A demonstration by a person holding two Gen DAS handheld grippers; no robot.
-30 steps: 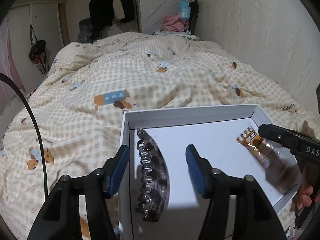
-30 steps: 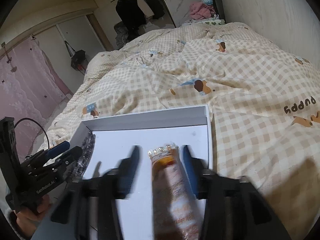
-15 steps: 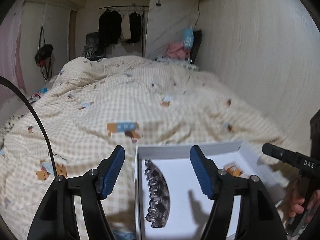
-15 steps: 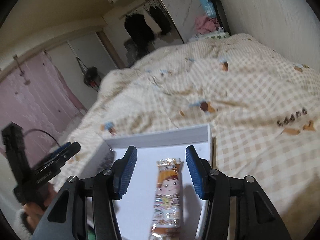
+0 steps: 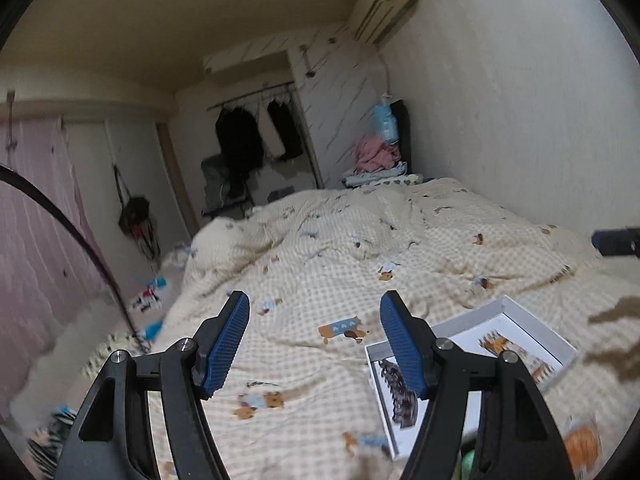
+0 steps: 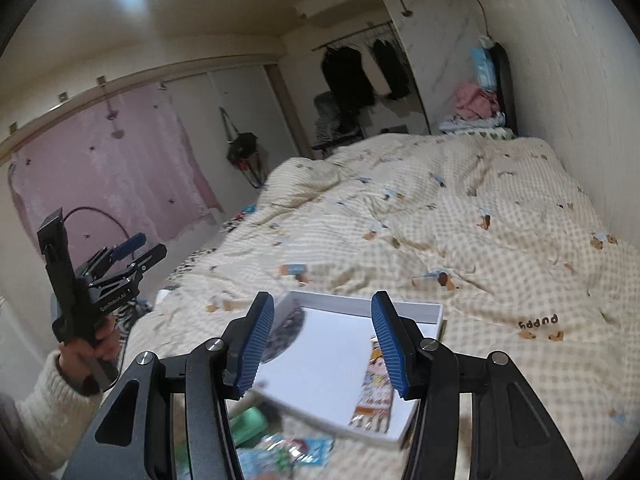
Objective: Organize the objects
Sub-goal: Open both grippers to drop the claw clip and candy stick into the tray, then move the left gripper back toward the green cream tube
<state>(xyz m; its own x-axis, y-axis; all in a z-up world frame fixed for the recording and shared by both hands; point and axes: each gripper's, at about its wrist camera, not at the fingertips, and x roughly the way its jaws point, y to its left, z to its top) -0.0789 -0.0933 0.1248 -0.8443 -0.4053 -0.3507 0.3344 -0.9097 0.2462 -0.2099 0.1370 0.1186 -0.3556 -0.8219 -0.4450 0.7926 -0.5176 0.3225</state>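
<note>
Two tools released, empty: left tool (image 5: 314, 346), right tool (image 6: 324, 346). One white box (image 6: 360, 306): one hair claw (image 5: 400, 394), one snack packet (image 6: 374, 392).

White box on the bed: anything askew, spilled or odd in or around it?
Nothing spilled. The white box lies skewed on the checked duvet, holding a dark hair claw at one side and a snack packet at the other, both flat inside. Loose packets and a green item clutter the near edge, too blurred to identify.

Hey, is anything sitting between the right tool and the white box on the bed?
Nothing visible. The right tool is open and empty above the white box, which holds the hair clip and snack packet.
</note>
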